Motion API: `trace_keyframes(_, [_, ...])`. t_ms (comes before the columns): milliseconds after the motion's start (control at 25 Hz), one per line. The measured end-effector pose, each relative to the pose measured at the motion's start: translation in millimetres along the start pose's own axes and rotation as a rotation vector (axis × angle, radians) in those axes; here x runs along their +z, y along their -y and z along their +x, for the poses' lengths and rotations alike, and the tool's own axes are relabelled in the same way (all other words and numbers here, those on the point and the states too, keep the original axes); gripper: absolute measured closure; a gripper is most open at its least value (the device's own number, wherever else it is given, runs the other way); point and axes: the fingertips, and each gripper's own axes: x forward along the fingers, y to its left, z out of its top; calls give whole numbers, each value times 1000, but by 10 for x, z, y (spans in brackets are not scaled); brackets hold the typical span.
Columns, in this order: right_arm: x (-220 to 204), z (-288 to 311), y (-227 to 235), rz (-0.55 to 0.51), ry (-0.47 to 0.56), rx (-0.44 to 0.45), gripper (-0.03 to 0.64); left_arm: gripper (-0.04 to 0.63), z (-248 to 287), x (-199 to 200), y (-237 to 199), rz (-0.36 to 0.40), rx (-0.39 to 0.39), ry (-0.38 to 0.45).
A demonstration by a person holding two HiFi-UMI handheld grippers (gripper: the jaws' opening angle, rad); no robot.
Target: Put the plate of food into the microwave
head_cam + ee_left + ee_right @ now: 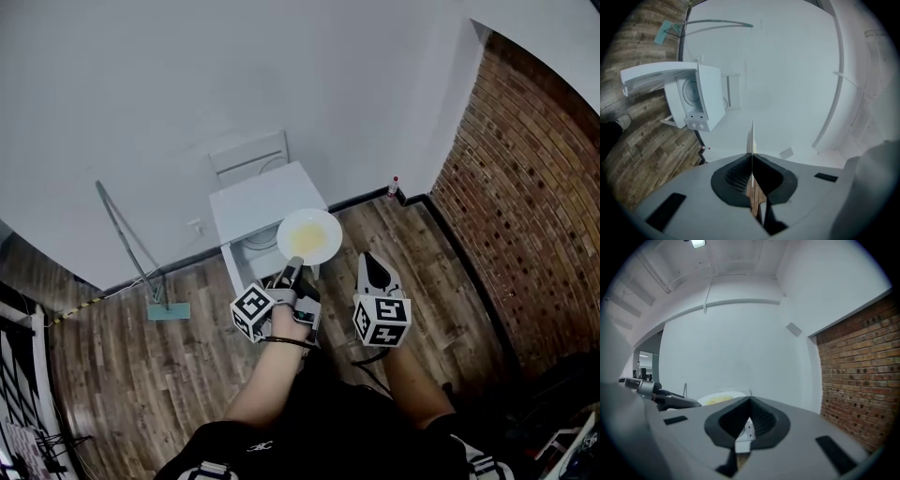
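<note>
The plate of food [309, 236] hangs level in the air at the front of the white microwave [265, 199]. Seen from above, its far rim overlaps the microwave's front right corner. The left gripper [292, 269] has it by the near rim, its fingers pinching the thin edge, which runs straight between them in the left gripper view. Pale yellow food lies in the middle of the plate, clear of the rim and of the fingers.

The microwave's door [660, 76] is swung open on the left and sticks out toward the person, with its free edge to the left of the left gripper. The knobs [696, 125] sit on the opposite side of the open front from the door. I cannot tell what the microwave stands on.

The right gripper [371, 262] hovers just right of the plate without touching it. Its fingers are pressed together with nothing between them.

Under it the wooden floor [441, 281] lies open rightward as far as the brick wall [525, 216]. A small bottle [394, 186] stands at the foot of the white wall [187, 84], well apart from the plate. To the left a long-handled mop [131, 246] leans on that wall with its head on the floor, well apart from the door.
</note>
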Motion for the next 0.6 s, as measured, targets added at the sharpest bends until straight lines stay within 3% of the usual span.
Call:
trace_keyframes(360, [370, 1240, 110, -14, 5, 33, 611, 588, 1057, 588, 171, 4, -8, 7])
trace_keyframes(600, [427, 1816, -35, -7, -2, 87, 611, 588, 1388, 937, 226, 21, -8, 26])
